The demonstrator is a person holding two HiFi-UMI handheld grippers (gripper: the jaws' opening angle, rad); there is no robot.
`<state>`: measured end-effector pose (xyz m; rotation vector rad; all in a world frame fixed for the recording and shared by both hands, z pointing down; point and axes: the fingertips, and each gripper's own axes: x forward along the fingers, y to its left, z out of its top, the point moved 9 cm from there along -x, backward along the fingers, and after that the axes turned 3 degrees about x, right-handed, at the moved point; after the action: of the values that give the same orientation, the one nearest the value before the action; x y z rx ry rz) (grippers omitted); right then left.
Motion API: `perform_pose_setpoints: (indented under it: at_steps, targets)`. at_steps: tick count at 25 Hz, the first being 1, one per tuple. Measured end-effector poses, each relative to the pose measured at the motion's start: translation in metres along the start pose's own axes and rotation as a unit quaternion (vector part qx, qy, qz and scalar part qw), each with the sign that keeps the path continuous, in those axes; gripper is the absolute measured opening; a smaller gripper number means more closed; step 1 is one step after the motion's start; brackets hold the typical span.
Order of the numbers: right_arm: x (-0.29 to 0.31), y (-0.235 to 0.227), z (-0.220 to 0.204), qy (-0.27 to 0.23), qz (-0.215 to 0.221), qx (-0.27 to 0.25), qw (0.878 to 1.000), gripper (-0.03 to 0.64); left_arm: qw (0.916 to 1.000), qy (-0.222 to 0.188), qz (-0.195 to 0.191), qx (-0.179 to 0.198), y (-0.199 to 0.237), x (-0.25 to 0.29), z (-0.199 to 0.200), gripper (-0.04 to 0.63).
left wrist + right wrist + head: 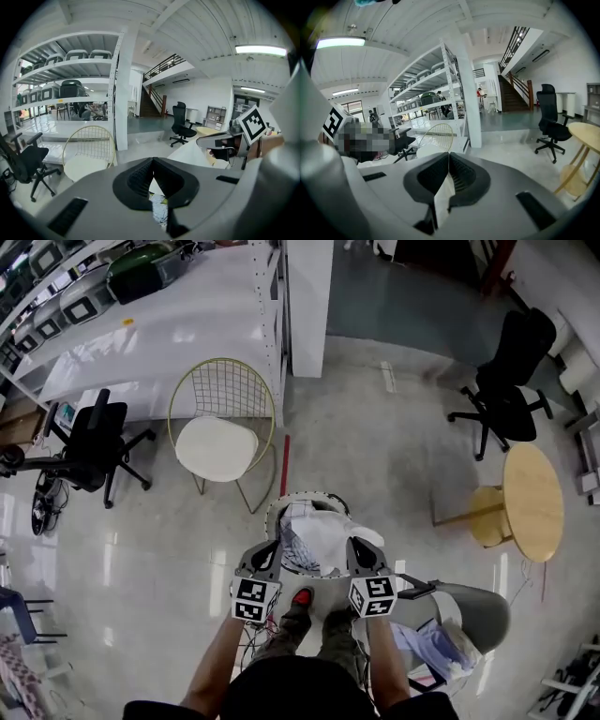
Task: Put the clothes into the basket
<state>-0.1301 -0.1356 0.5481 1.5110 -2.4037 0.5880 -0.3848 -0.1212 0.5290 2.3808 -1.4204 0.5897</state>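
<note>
In the head view a white garment (319, 535) hangs stretched between my two grippers, right over a round white basket (302, 495) on the floor in front of the person's feet. My left gripper (274, 547) is shut on the garment's left edge and my right gripper (356, 545) on its right edge. In the left gripper view the left gripper (153, 160) has its jaws closed with pale cloth (157, 209) pinched between them. The right gripper view shows the right gripper (448, 154) shut on a white fold (444, 193). The basket's inside is mostly hidden by the garment.
A gold wire chair (223, 432) with a white cushion stands just beyond the basket. A grey chair (473, 613) at the lower right holds more light clothes (441, 648). Black office chairs (94, 442) (506, 381), a round wooden table (532, 498) and white shelving (281, 296) surround the spot.
</note>
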Motion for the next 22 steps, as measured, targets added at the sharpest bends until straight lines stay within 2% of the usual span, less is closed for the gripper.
perform_pose_setpoints:
  at_steps: [10, 22]
  targets:
    - [0.053, 0.001, -0.051, 0.065, 0.036, 0.005, 0.997, 0.032, 0.9987, 0.037, 0.022, -0.027, 0.015, 0.019, -0.044, 0.008]
    - [0.093, -0.013, -0.133, 0.148, 0.053, 0.017, 0.987, 0.032, 0.9951, 0.079, 0.030, -0.050, 0.009, 0.038, -0.085, 0.007]
